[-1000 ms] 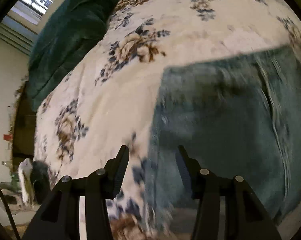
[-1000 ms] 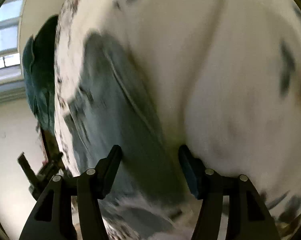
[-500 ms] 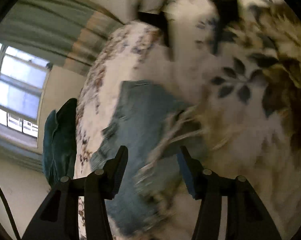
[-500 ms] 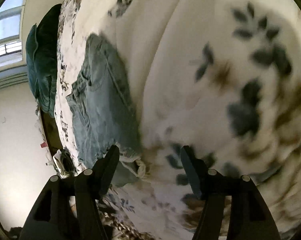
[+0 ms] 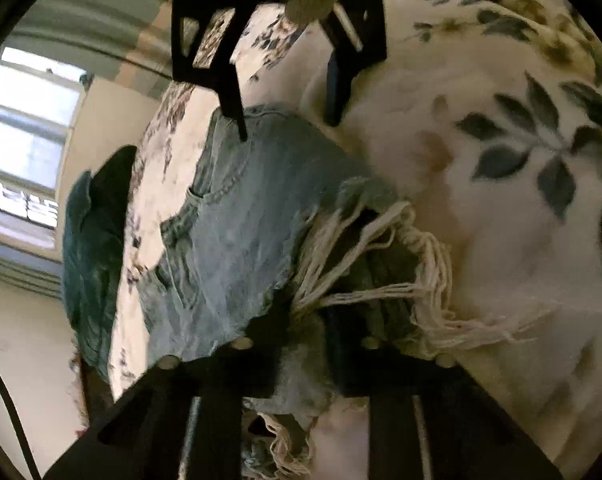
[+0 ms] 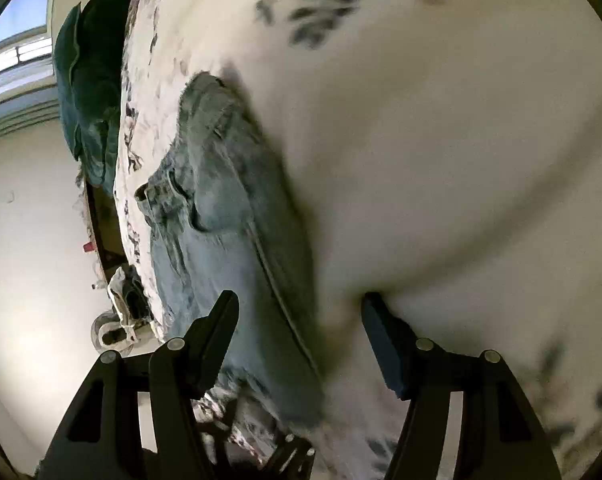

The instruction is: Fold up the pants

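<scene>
My left tongs (image 5: pixel 305 344) pinch the frayed hem of the denim pants (image 5: pixel 237 232), which stretch ahead of them across the floral bed (image 5: pixel 521 240). My right tongs (image 6: pixel 297 320) are spread, hovering at the pants' side seam. The denim looks soft yet weighty; I'd grip seams or hems.

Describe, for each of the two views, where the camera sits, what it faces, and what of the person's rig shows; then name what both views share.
Left wrist: rides the left hand-held gripper, looking along its fingers at the frayed hem of the jeans it is closed on; the right hand-held gripper shows opposite, open.
Right wrist: rides the right hand-held gripper, facing the jeans lengthwise on the floral bedspread; only its own open fingers show.
Shared: jeans, bedspread, dark green pillow, window.
</scene>
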